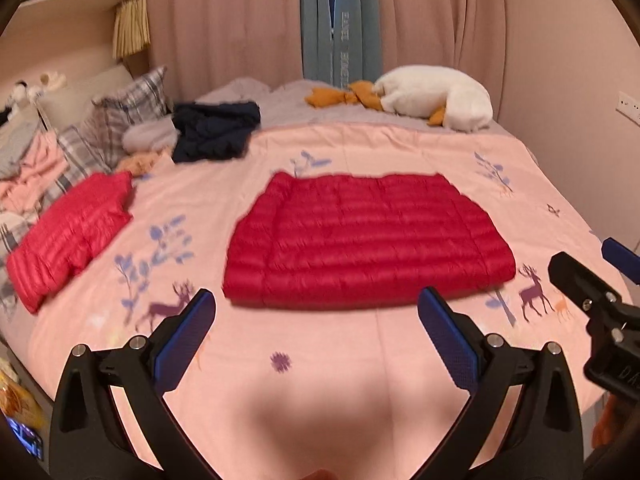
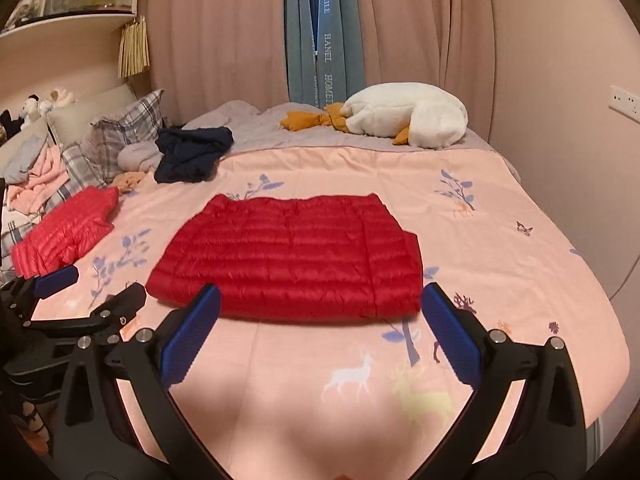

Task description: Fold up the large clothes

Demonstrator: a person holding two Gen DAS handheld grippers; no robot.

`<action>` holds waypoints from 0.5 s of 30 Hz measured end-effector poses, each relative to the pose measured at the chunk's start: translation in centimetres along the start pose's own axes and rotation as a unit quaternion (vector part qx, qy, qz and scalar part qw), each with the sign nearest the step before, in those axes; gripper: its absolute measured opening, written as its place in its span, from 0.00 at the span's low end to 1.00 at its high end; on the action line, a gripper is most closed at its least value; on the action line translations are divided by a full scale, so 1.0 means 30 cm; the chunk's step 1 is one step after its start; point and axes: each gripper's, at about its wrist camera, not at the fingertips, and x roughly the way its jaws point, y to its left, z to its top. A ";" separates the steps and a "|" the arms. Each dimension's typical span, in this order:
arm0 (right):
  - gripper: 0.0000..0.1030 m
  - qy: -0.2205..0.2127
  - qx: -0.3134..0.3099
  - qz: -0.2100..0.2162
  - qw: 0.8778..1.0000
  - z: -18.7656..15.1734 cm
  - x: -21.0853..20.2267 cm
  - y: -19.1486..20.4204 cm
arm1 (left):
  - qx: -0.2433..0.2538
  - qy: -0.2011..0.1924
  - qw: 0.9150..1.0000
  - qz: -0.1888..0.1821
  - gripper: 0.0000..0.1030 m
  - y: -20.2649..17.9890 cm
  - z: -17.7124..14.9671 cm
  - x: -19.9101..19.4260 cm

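A red quilted down jacket (image 1: 368, 240) (image 2: 288, 256) lies folded into a flat rectangle in the middle of the pink bedspread (image 1: 320, 360) (image 2: 500, 240). My left gripper (image 1: 316, 312) hangs open above the spread, just short of the jacket's near edge, with nothing between its blue pads. My right gripper (image 2: 320, 300) stands wide open at the same near edge, likewise empty. Each gripper shows in the other's view: the right gripper (image 1: 588, 260) at the right edge, the left gripper (image 2: 96, 284) at the left edge. Neither touches the jacket.
A second folded red jacket (image 1: 72, 236) (image 2: 64, 236) lies at the left of the bed. A crumpled navy garment (image 1: 216, 132) (image 2: 192, 152) sits behind it beside plaid pillows (image 1: 128, 108). A white plush goose (image 1: 436, 96) (image 2: 404, 116) rests by the curtains. A wall borders the right side.
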 end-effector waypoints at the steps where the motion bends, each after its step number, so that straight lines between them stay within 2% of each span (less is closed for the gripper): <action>1: 0.98 0.002 0.000 -0.003 1.000 -0.010 0.002 0.004 | 0.002 0.004 1.000 0.002 0.99 0.002 -0.009 0.003; 6: 0.98 0.008 0.003 -0.003 1.000 -0.009 0.006 0.011 | 0.008 0.015 1.000 0.004 0.99 0.008 -0.017 0.005; 15: 0.98 -0.004 -0.002 0.001 1.000 0.013 -0.044 0.030 | 0.009 -0.013 1.000 0.025 0.99 0.005 0.017 -0.056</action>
